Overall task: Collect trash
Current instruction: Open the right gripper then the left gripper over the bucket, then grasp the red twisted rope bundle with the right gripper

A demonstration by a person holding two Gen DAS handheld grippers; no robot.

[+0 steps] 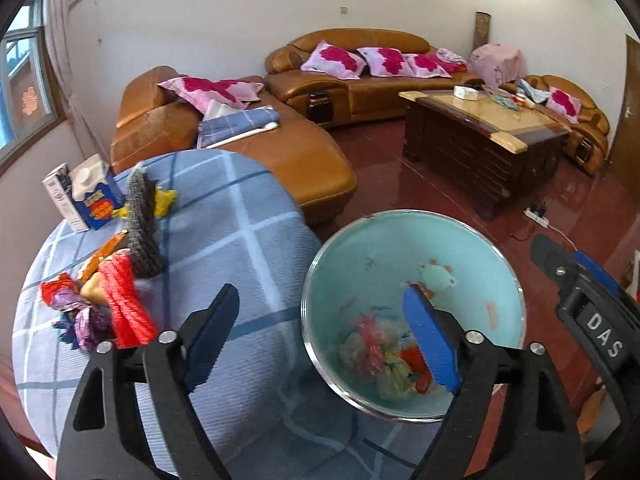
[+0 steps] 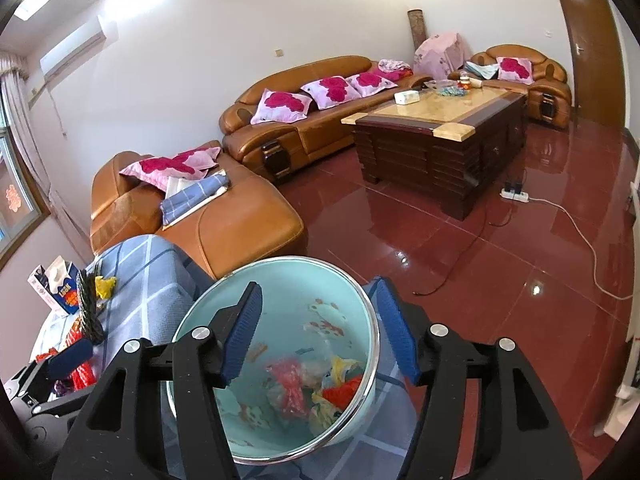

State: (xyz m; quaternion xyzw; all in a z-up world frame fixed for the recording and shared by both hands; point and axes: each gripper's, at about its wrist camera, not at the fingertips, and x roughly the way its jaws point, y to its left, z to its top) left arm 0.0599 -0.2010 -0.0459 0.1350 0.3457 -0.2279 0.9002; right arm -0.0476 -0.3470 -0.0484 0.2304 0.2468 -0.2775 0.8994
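over the pale basin [image 1: 472, 240] on the table [image 1: 240, 208], both grippers are hovering spread wide and empty: left gripper [image 1: 320, 320], right gripper [image 2: 320, 320]. wrappers [image 2: 304, 388] are lying inside it; more trash [image 1: 100, 300] is sitting left.

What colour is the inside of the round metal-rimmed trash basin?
Pale mint-blue basin with faded printed motifs; clearest in the right wrist view.

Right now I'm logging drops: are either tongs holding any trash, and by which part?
Nothing is held. Left tongs and right tongs both stand open and empty above the basin, where wrappers already lie.
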